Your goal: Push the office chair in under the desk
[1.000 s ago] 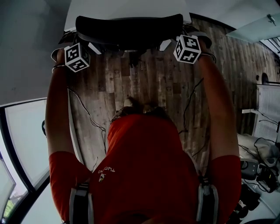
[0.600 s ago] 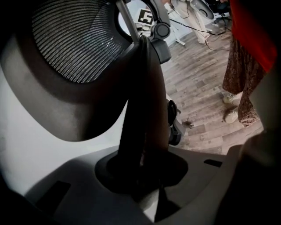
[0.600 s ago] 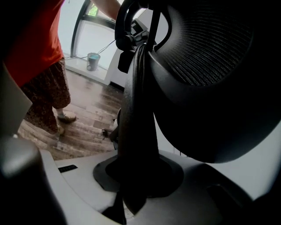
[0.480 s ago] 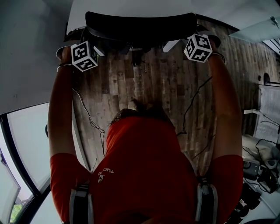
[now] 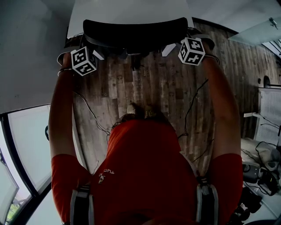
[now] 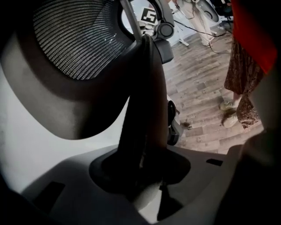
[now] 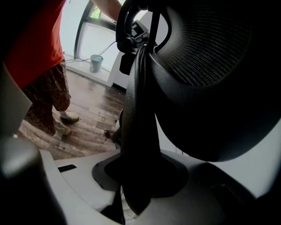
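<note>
The black office chair's backrest (image 5: 136, 33) stands against the edge of the white desk (image 5: 127, 9), with its seat hidden beneath. My left gripper (image 5: 92, 47) is at the backrest's left end and my right gripper (image 5: 174, 43) at its right end. In the left gripper view the backrest's dark side edge (image 6: 142, 110) runs down between the jaws of the left gripper (image 6: 145, 186); they are opening and a light gap shows beside the edge. In the right gripper view the other side edge (image 7: 138, 114) fills the jaws of the right gripper (image 7: 136, 186).
Wood plank floor (image 5: 158, 83) lies behind the chair, with thin cables (image 5: 88, 114) trailing over it and the person's shoes (image 5: 140, 110) close by. A glass wall (image 5: 22, 145) is at left; a white radiator (image 5: 268, 110) and piled gear (image 5: 259, 167) at right. A bucket (image 7: 95, 63) stands by the window.
Both grippers stay at the two ends of the backrest, and the chair stays at the desk edge. Only the head view shifts slightly.
</note>
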`<state>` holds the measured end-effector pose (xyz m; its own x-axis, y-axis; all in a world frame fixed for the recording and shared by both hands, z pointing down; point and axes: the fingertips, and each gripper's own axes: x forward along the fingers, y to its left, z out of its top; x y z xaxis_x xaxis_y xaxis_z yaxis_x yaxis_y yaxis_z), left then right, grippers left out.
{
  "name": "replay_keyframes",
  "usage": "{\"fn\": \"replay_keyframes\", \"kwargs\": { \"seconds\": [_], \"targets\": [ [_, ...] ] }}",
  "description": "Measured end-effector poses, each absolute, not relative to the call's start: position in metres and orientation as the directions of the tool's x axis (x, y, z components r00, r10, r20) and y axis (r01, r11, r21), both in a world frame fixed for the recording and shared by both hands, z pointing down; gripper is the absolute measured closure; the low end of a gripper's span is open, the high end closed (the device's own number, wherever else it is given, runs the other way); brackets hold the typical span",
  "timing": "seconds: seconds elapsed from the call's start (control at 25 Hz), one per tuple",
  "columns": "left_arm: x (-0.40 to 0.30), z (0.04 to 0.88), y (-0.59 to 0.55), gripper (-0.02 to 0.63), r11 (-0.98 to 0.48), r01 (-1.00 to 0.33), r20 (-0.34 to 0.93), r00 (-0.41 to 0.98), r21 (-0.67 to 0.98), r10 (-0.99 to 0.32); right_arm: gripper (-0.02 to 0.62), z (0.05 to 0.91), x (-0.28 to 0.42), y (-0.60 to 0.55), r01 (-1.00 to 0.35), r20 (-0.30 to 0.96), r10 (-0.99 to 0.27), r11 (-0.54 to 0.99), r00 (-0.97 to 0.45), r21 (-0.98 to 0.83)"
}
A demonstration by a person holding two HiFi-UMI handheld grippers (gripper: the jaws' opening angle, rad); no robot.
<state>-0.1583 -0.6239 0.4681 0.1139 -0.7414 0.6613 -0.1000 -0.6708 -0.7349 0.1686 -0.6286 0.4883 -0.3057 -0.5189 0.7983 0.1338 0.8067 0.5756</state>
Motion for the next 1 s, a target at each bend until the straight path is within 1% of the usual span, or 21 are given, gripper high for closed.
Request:
{"fn": "replay_keyframes", "kwargs": {
  "seconds": [0.08, 0.16, 0.4, 0.56, 0.64, 0.8, 0.88, 1.0],
  "targets": [
    [-0.159, 0.465, -0.621, 0.429, -0.673, -0.107, 0.665, 0.106, -0.732, -0.74, 0.444, 0.485, 0.17, -0.627, 0.119, 0.799, -0.514, 0.814, -0.311, 0.569],
    [-0.16, 0.459, -0.618, 0.409, -0.665, -0.109, 0.658, 0.1, -0.738, -0.746, 0.406, 0.478, 0.174, -0.626, 0.098, 0.792, -0.521, 0.813, -0.318, 0.574],
    [-0.164, 0.438, -0.597, 0.38, -0.627, -0.125, 0.618, 0.103, -0.769, -0.779, 0.353, 0.453, 0.195, -0.612, 0.059, 0.769, -0.549, 0.801, -0.328, 0.596],
    [-0.173, 0.424, -0.58, 0.376, -0.588, -0.177, 0.58, 0.102, -0.789, -0.808, 0.35, 0.424, 0.21, -0.6, -0.053, 0.7, -0.602, 0.771, -0.383, 0.634],
    [-0.175, 0.412, -0.57, 0.376, -0.555, -0.248, 0.545, 0.115, -0.794, -0.831, 0.35, 0.409, 0.217, -0.591, -0.137, 0.652, -0.629, 0.756, -0.423, 0.64],
    [-0.17, 0.389, -0.551, 0.376, -0.467, -0.45, 0.437, 0.176, -0.761, -0.882, 0.35, 0.387, 0.215, -0.571, -0.313, 0.532, -0.676, 0.722, -0.51, 0.617],
    [-0.161, 0.377, -0.538, 0.376, -0.427, -0.557, 0.37, 0.219, -0.712, -0.903, 0.351, 0.378, 0.205, -0.559, -0.386, 0.461, -0.689, 0.708, -0.559, 0.591],
    [-0.137, 0.357, -0.518, 0.377, -0.402, -0.698, 0.265, 0.302, -0.593, -0.916, 0.354, 0.365, 0.189, -0.541, -0.493, 0.351, -0.7, 0.699, -0.622, 0.519]
  ]
}}
